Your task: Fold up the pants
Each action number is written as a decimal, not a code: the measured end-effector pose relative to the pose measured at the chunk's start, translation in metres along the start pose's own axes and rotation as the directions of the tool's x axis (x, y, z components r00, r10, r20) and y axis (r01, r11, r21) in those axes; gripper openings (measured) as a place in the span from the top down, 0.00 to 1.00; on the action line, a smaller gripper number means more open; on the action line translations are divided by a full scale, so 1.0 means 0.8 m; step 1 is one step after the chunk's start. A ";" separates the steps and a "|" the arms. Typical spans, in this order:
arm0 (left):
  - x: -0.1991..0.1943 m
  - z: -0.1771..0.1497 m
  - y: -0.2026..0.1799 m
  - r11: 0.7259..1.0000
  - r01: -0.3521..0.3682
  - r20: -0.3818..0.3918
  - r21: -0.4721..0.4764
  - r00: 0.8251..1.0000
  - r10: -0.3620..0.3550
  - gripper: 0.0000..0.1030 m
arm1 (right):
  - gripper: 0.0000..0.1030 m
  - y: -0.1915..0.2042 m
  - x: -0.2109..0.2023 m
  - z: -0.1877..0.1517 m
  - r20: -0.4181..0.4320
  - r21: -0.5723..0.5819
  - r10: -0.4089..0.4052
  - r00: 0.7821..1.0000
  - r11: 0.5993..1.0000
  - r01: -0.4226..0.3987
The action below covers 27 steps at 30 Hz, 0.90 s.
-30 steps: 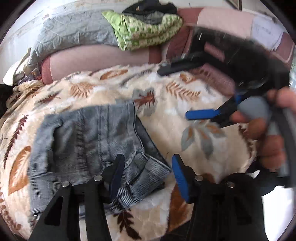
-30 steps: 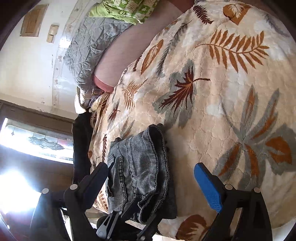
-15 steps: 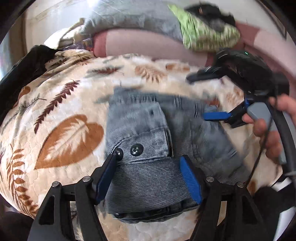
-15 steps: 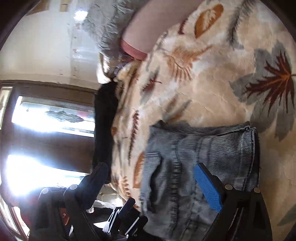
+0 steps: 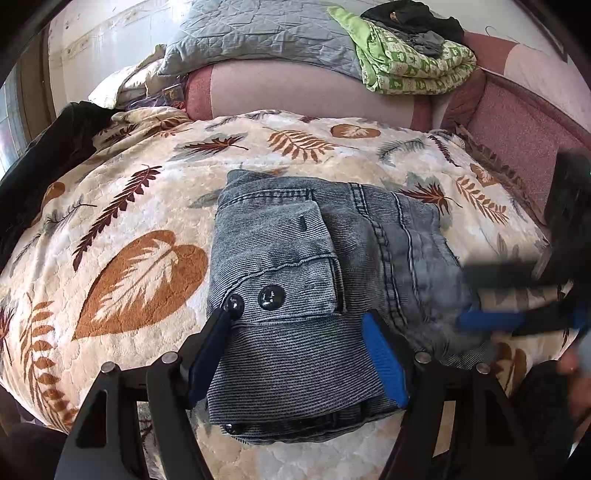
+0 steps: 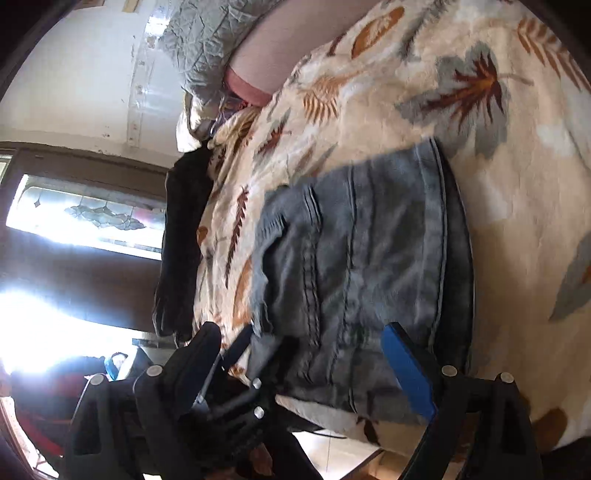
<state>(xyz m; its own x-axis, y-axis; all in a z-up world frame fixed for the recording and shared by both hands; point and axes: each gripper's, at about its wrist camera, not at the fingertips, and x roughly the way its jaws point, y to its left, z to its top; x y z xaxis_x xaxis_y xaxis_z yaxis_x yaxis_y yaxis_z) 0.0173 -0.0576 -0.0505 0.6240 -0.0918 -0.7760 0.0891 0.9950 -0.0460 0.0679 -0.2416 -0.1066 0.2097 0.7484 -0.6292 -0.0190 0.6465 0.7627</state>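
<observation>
The grey-blue denim pants lie folded into a compact stack on a leaf-print blanket, with two dark buttons showing near the front. My left gripper hangs over the stack's near end, open, one finger by each side edge. In the left wrist view my right gripper comes in blurred over the stack's right side, and a hand shows behind it. Seen from the right wrist, the pants lie below and between the wide jaws of my right gripper. Those jaws are closing, and the pads do not press the cloth.
Against the wall lie a pink bolster, a grey quilt, a green patterned blanket and black clothes. A dark cloth drapes over the bed's left side. A bright window and the floor show past the near bed edge.
My left gripper swung from bare blanket by the hem to over the buttoned end, its jaws wider. My right gripper dropped in over the stack's other side.
</observation>
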 end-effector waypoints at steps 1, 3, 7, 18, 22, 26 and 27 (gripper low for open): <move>-0.001 0.000 -0.003 1.000 -0.011 -0.001 0.007 1.000 0.011 0.28 | 0.12 -0.008 0.007 -0.006 0.006 -0.003 0.012 1.000 1.000 -0.012; -0.001 0.002 -0.005 1.000 -0.024 -0.009 0.018 1.000 0.024 0.28 | 0.12 -0.006 0.000 -0.008 0.037 0.009 0.024 0.999 1.000 -0.024; -0.004 0.006 0.000 1.000 -0.016 -0.016 -0.010 1.000 0.016 0.28 | 0.12 0.029 -0.025 -0.006 0.072 -0.068 0.033 0.997 0.997 -0.028; -0.032 0.017 0.012 0.999 0.007 0.053 -0.040 0.999 -0.005 0.28 | 0.08 0.013 -0.030 -0.011 0.087 -0.058 0.035 0.996 0.998 -0.030; -0.046 0.019 0.039 0.996 -0.017 0.089 -0.092 0.996 0.025 0.28 | 0.08 0.028 -0.045 -0.006 0.116 -0.078 0.092 0.989 0.993 -0.084; 0.001 0.000 0.043 0.998 -0.022 -0.058 -0.061 0.998 0.018 0.28 | 0.08 -0.008 -0.004 -0.011 0.008 0.006 0.007 1.000 1.000 -0.008; 0.006 -0.006 0.043 0.998 -0.018 -0.061 -0.060 0.998 0.014 0.27 | 0.08 -0.016 0.002 -0.012 0.004 0.023 0.026 1.000 0.999 -0.027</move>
<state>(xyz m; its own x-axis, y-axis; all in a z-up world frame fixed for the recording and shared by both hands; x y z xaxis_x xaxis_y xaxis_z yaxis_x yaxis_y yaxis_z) 0.0199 -0.0236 -0.0590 0.5770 -0.0750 -0.8133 0.0313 0.9971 -0.0698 0.0592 -0.2474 -0.1193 0.2134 0.7646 -0.6082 -0.0019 0.6228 0.7824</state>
